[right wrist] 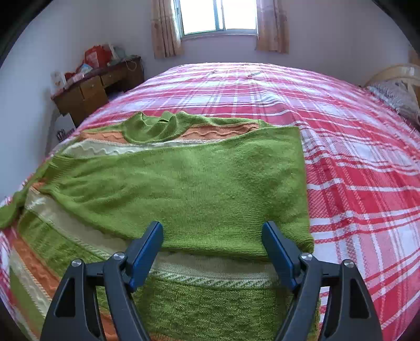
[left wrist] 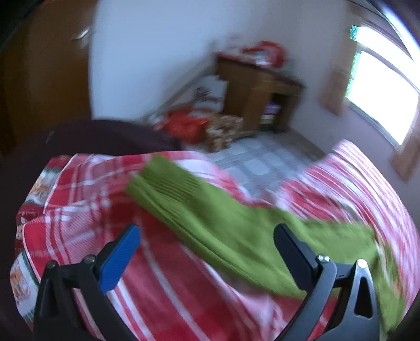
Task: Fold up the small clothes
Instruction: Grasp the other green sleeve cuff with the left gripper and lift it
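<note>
**Green sweater partly folded on the plaid bed, both grippers wide apart**

The green knitted sweater (right wrist: 183,183) lies on the bed, in the left and middle part of the right wrist view. One plain green part is folded over the body, so it covers the middle, and its straight edge runs down the right side of the garment. Under this fold, bands of orange and cream with a wavy pattern show at the upper left and along the lower left. The collar is bunched near the top centre of the sweater. One sleeve (left wrist: 210,223) goes off to the left edge; in the left wrist view it crosses the frame from the upper centre to the lower right, blurred.

The right hand-held gripper (right wrist: 212,251) is at the bottom of its frame, over the near edge of the folded part. Its jaws stand wide apart and nothing is between them.

The left hand-held gripper (left wrist: 207,249) is also wide open, with the sleeve seen beyond its jaws; it holds nothing.

The bed cover (right wrist: 354,170) is red and white plaid. A wooden desk (right wrist: 92,86) with clutter stands at the upper left, and a window (right wrist: 218,15) with curtains is at the top centre.
</note>
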